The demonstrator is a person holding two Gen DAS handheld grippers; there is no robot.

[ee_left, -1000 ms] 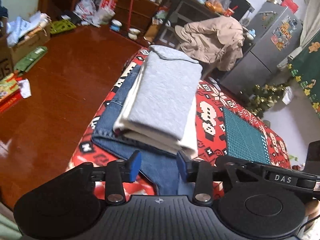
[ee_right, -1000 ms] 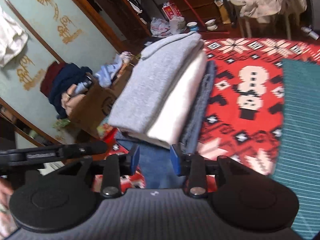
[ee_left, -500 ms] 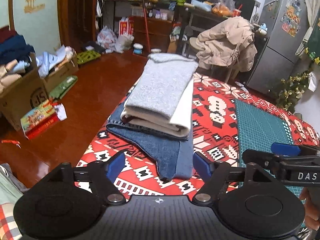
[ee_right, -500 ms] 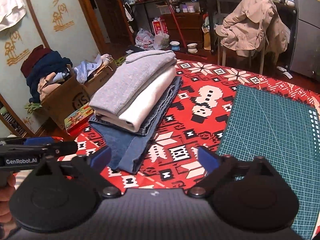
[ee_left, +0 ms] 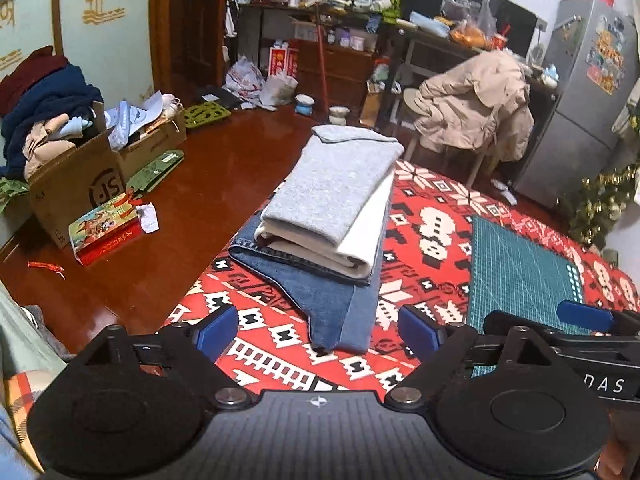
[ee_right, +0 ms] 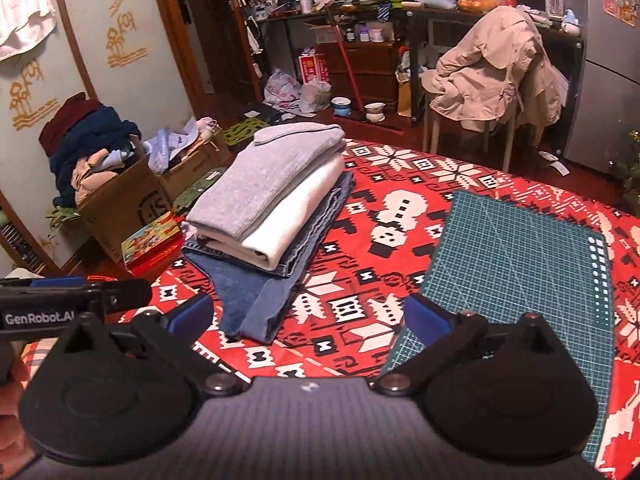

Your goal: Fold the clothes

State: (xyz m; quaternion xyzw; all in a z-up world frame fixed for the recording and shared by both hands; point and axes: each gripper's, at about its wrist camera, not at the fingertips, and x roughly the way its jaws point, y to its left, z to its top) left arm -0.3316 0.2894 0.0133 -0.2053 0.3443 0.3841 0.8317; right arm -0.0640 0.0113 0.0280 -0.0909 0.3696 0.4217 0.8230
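Both wrist views face the clothes stack [ee_left: 328, 216] [ee_right: 272, 196] — near, overlapping.

The table in front of me wore a red patterned cloth [ee_left: 432, 240] with white snowflake and block figures. On its left side lay folded jeans [ee_left: 320, 296], one end reaching toward my near edge, and they carried a cream garment [ee_left: 360, 236] with a grey one [ee_left: 332, 192] on top. To the right, well apart from the pile, a green cutting mat [ee_right: 516, 256] lay flat on the cloth.
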